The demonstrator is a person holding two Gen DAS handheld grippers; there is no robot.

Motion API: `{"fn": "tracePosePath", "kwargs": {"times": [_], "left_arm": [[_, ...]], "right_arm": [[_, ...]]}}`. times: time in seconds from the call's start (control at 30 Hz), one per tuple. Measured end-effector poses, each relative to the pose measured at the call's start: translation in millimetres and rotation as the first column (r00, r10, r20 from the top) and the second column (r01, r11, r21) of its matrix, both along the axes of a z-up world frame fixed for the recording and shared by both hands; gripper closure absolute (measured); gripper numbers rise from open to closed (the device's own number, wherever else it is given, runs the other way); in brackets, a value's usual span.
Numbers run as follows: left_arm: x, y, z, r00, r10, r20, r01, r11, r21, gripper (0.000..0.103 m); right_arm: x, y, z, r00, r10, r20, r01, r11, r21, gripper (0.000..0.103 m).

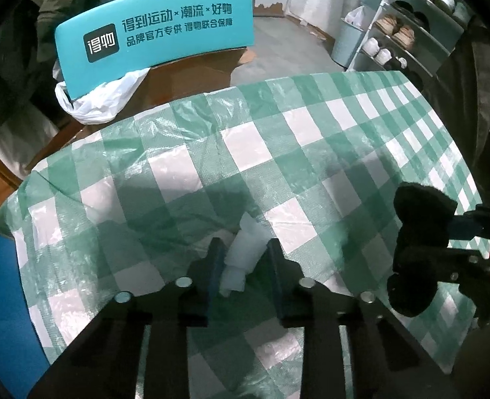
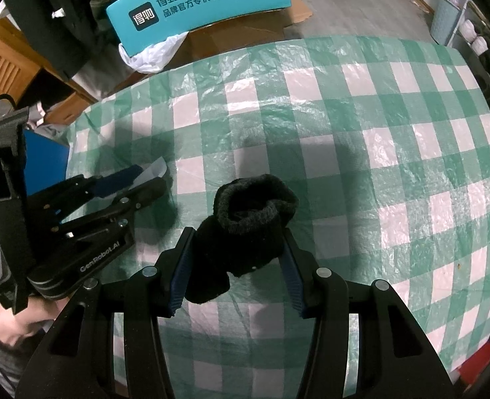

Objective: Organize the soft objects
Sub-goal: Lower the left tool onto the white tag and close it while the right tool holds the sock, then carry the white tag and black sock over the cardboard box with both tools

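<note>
The left gripper (image 1: 245, 252) is closed on a white sock (image 1: 243, 256), pinched between its blue-padded fingers just above the table (image 1: 311, 139), which is covered by a green-and-white checked plastic cloth. The right gripper (image 2: 236, 249) clamps a black sock (image 2: 245, 219), rolled into a bundle with its ribbed cuff open toward the camera; part of it droops below the fingers. In the left wrist view, that black sock (image 1: 417, 246) and the right gripper sit just to the right, near the table's edge. In the right wrist view, the left gripper (image 2: 151, 179) lies off to the left with the white sock's tip (image 2: 155, 169) poking out past its fingers. Beyond the table's far edge stand a teal box (image 1: 155, 30) printed with Chinese characters, a crumpled white plastic bag (image 1: 101, 99) and a brown cardboard box (image 1: 191, 69). A shoe rack (image 1: 398, 33) holding shoes stands at the far right.
</note>
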State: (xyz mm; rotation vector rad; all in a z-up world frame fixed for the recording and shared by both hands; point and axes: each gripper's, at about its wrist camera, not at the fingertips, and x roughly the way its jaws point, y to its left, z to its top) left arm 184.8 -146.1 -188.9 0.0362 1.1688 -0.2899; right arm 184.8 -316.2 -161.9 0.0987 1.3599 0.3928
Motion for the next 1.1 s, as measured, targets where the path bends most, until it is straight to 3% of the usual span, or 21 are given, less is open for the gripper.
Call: {"fn": "tracePosePath", "kwargs": {"times": [0.17, 1.1], "left_arm": [[-3, 0, 3, 1.000, -0.008, 0.003, 0.008, 1.000, -0.010, 0.087], [-45, 4, 67, 0.997, 0.010, 0.076, -0.008, 1.000, -0.020, 0.087]], "right_arm": [[0, 3, 2, 1.000, 0.005, 0.004, -0.005, 1.000, -0.001, 0.054], [-22, 20, 42, 0.994, 0.057, 0.090, -0.055, 0.998, -0.026, 0.054]]}}
